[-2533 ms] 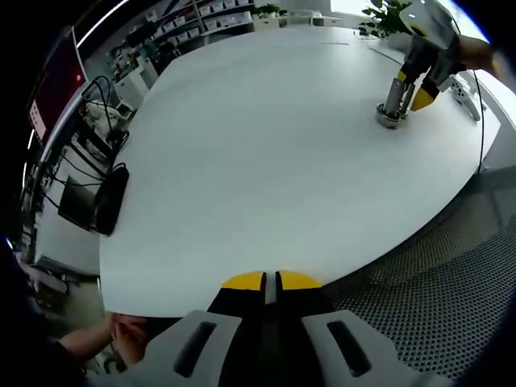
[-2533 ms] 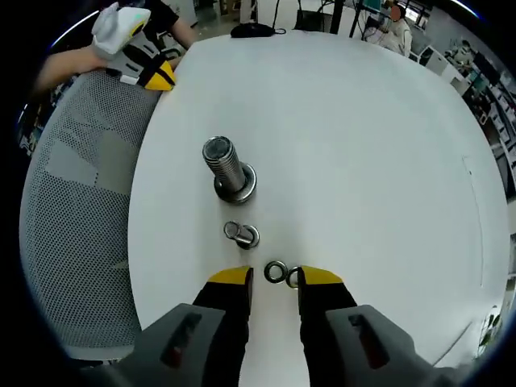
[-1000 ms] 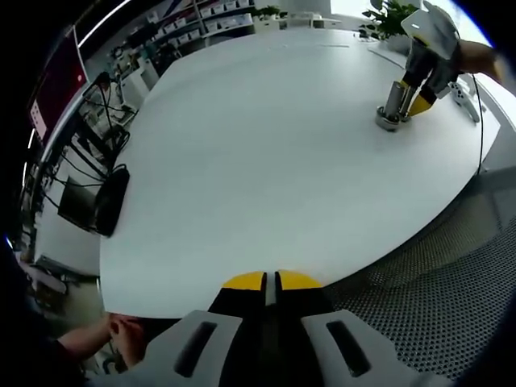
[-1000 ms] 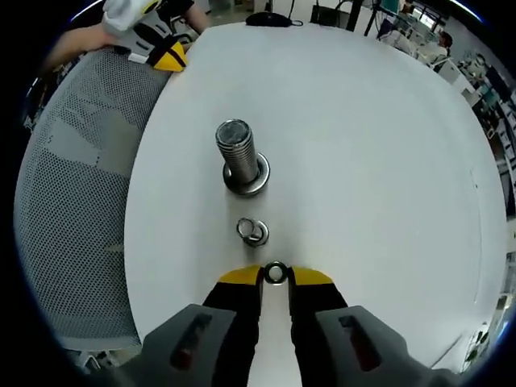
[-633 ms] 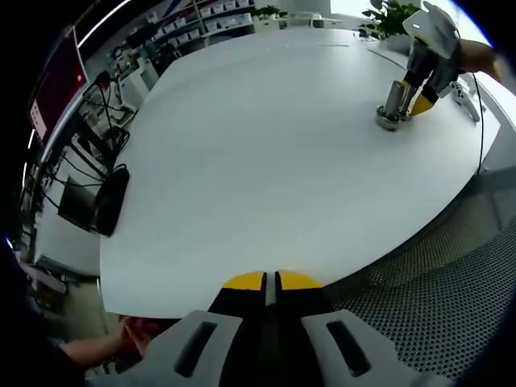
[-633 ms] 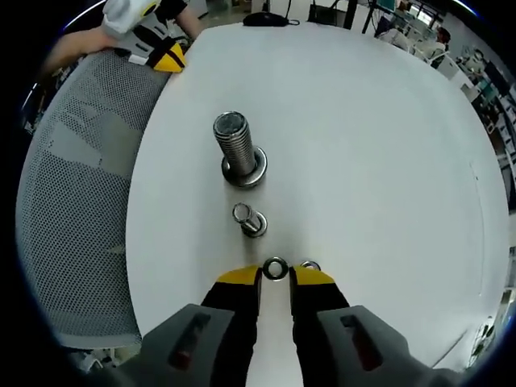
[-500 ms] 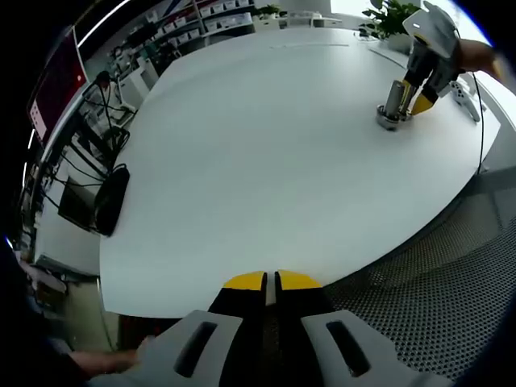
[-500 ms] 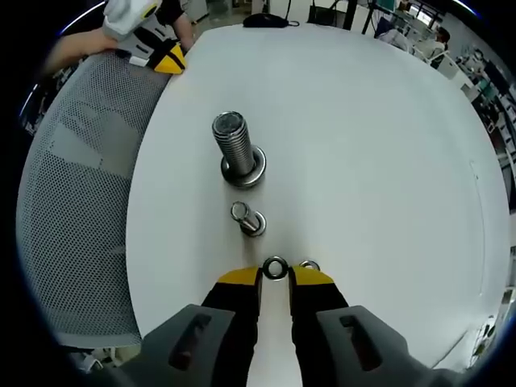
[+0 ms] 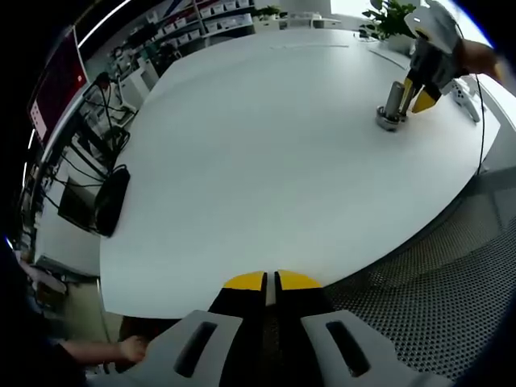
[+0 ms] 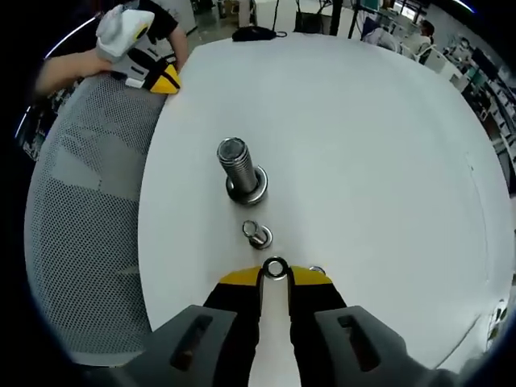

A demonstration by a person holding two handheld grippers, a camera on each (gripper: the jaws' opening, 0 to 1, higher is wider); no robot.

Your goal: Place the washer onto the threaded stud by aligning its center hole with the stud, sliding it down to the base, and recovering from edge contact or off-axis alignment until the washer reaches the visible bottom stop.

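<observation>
Right gripper (image 10: 275, 276) clamped on washer (image 10: 275, 268), upright threaded stud (image 10: 237, 169) straight ahead beyond tips; left gripper (image 9: 270, 281) closed, far off.

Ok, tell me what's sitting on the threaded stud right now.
Nothing sits on the threaded stud: its top and threads are bare down to the base flange. The washer is clamped in the right tool, short of it.

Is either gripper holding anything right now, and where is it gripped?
The right gripper holds a washer, pinched by its outer edge between the jaw tips, hole facing the camera. The left gripper is shut with nothing in it.
</observation>
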